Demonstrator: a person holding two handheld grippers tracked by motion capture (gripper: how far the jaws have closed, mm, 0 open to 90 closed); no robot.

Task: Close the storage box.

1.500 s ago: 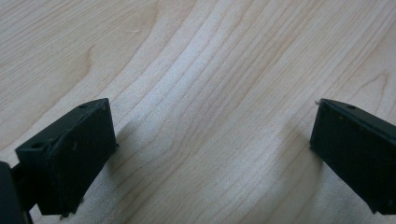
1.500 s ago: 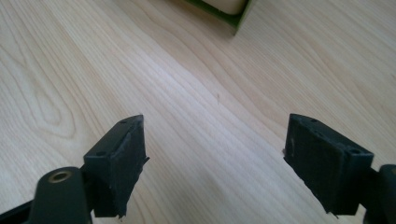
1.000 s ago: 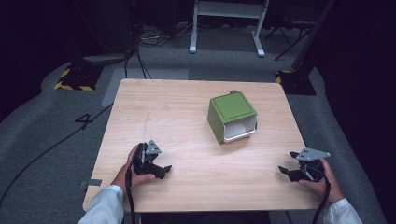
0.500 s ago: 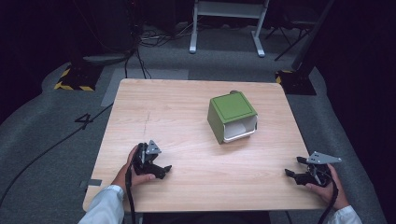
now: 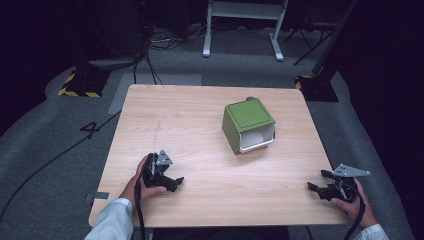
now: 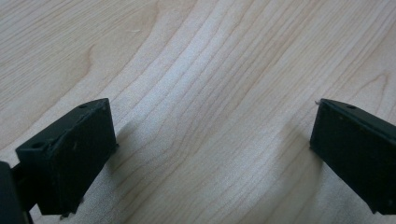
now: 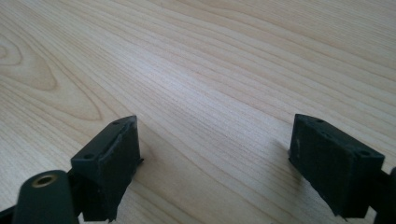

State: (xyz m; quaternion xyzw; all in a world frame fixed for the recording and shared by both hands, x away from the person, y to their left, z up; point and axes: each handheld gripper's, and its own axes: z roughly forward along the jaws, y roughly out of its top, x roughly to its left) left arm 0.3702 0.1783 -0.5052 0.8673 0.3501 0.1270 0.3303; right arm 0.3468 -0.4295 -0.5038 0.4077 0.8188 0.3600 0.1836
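Note:
A green box (image 5: 247, 121) lies on its side right of the middle of the wooden table (image 5: 190, 120), its white open face turned toward the front right. Near the front left, my left gripper (image 5: 176, 182) rests on the table in a hand, open. In the left gripper view its jaws (image 6: 210, 154) stand wide over bare wood. My right gripper (image 5: 318, 180) sits low at the front right corner and points left. Its jaws (image 7: 215, 154) have just been opening and are wide apart, with nothing between them.
Dark grey carpet surrounds the table, with cables (image 5: 150, 55) and a white metal stand (image 5: 242, 22) behind it. Yellow-black hazard tape (image 5: 77, 91) marks the floor at the back left. Bare wood lies between the two grippers and the box.
My right gripper has slid right and slightly toward the front edge. My left gripper and the green box have kept still.

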